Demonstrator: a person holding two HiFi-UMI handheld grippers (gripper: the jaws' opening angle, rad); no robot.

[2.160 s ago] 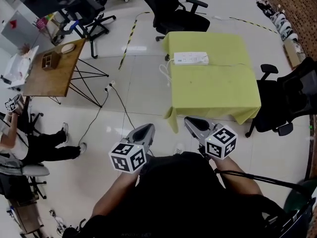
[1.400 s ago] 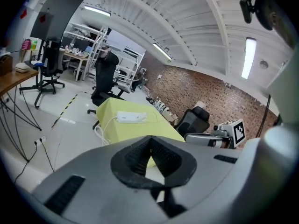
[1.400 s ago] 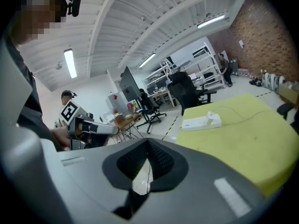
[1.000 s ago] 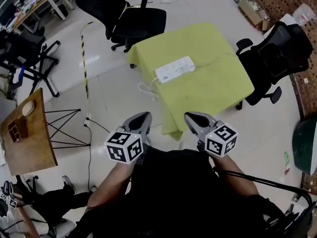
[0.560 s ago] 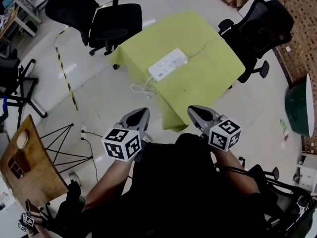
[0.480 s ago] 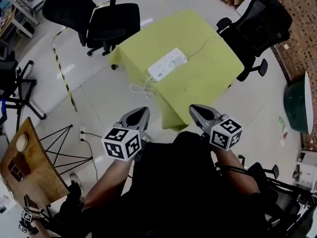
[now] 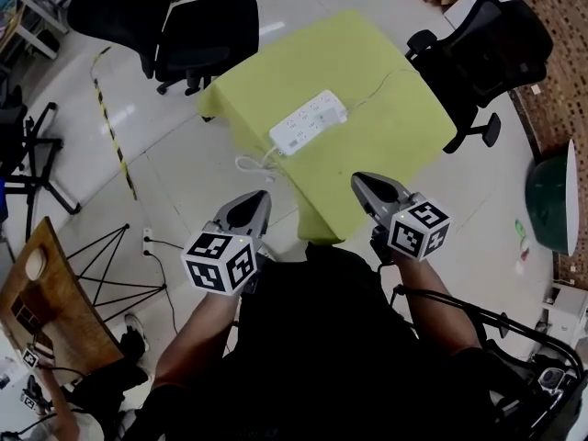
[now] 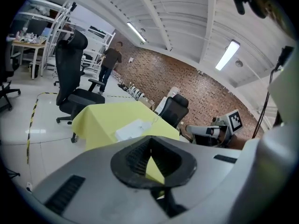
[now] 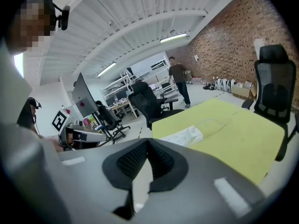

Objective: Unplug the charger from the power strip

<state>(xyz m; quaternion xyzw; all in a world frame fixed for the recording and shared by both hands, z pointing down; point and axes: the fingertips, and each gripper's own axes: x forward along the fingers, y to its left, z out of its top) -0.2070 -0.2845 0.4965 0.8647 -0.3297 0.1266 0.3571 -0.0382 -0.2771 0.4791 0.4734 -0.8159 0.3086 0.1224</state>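
Observation:
A white power strip point(image 7: 309, 122) lies near the left edge of a table under a yellow-green cloth point(image 7: 386, 145). Its white cord point(image 7: 252, 164) hangs coiled off that edge, and a thin lead runs from it across the cloth. From this distance I cannot make out a charger on it. My left gripper point(image 7: 256, 198) and right gripper point(image 7: 358, 180) are held side by side short of the table's near corner, both shut and empty. The strip point(image 8: 132, 129) shows beyond the jaws in the left gripper view. In the right gripper view the strip point(image 9: 184, 136) is also ahead.
Black office chairs stand behind the table point(image 7: 197, 26) and at its right point(image 7: 478, 44). A wooden table point(image 7: 32, 288) is at the far left, with a floor socket and cable point(image 7: 147, 240) near it. A dark green round object point(image 7: 551, 200) sits at the right edge.
The table and power strip have come closer and lower in the head view. Both grippers have moved forward toward the table's near corner, still shut and empty.

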